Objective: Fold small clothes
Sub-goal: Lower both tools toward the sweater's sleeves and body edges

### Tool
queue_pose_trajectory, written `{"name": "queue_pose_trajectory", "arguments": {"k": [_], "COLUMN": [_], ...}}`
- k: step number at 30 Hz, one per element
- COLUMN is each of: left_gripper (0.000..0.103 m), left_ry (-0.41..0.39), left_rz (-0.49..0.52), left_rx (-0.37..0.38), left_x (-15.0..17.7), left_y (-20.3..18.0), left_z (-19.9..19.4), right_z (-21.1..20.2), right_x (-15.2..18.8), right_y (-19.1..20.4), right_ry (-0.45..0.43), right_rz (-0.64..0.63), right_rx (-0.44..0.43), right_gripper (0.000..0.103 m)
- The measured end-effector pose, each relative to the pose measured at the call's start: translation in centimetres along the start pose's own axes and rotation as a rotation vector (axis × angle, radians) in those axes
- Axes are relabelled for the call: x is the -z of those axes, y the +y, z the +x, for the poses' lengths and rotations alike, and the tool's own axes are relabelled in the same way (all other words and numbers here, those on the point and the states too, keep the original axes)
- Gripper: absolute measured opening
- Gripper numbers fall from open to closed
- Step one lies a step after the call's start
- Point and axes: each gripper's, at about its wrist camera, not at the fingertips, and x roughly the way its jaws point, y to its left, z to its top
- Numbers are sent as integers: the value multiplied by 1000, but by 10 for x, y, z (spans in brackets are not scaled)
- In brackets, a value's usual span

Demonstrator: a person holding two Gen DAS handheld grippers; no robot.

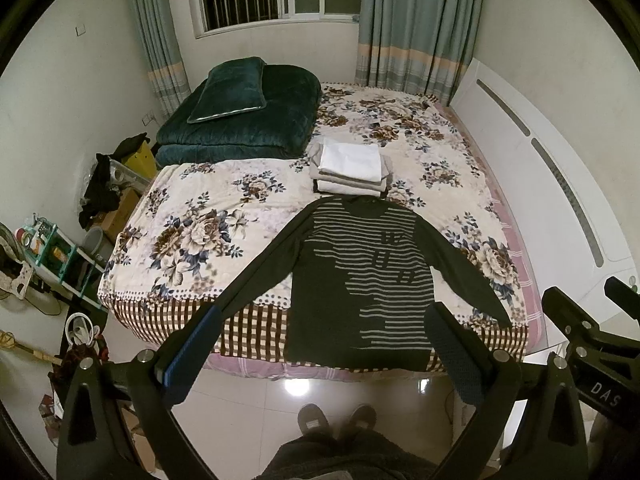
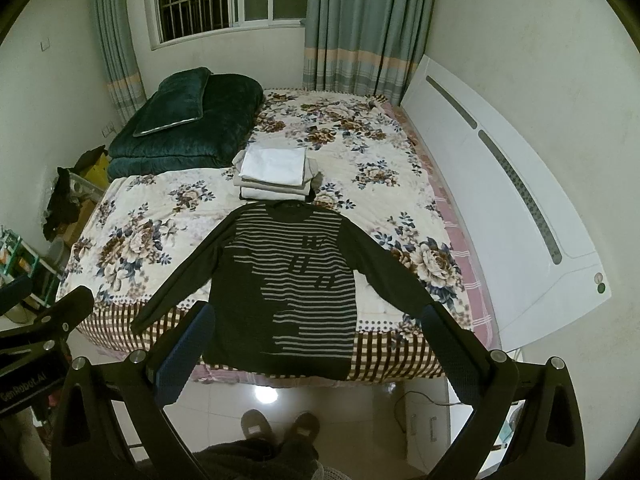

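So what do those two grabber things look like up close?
Each gripper, left and right, is a black Y-shaped frame with silver bolts. Each has two long fingers with bumpy dark blue pads. White letters mark their bodies: "DAS" in one view, "Genrobot.AI" in the other.

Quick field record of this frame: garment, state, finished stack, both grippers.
garment: dark striped sweater
state: flat on the bed, sleeves spread, unfolded, hem at the near edge
folded stack: beyond the collar, white piece on top
bedding: green quilt, far left
left gripper: open, holding nothing
right gripper: open, holding nothing
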Motion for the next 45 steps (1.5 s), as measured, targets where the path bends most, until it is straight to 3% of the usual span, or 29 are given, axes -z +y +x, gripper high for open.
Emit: {"name": "queue_pose_trajectory", "arguments": {"k": [8, 13, 15, 20, 31, 34, 39, 43, 45], "left_gripper": [103, 103, 103, 103, 103, 103, 103, 103, 103], "left_ry": [-63, -87, -83, -1, 195, 260, 377, 440, 459], "left_rz": [-5, 9, 14, 29, -58, -78, -50, -4, 13], "left_rx": [-49, -82, -91, -131, -263, -289, -334, -348, -355], "left_x": [-26, -43, -33, -40, -13, 1, 32, 46, 51], "left_y": [7, 6, 4, -25, -111, -134, -165, -187, -195], "left_z": [25, 92, 120, 203, 372, 418, 486, 519, 530], "right_z": [23, 91, 125, 227, 503, 569, 630, 670, 688], "right_x": [-17, -14, -6, 16, 104, 138, 203, 247, 257], "right_y": [-4, -53, -80, -164, -399, -439, -485, -503, -505], "right_ry": [38, 96, 109, 203, 477, 575, 681, 706, 699], "right_rz": [88, 271, 341, 506, 771, 813, 1014, 1198, 1240], "right_rx": [-18, 15, 52, 141, 129, 136, 168, 74, 26], "right_gripper": [103, 103, 103, 103, 103, 101, 101, 99, 90]}}
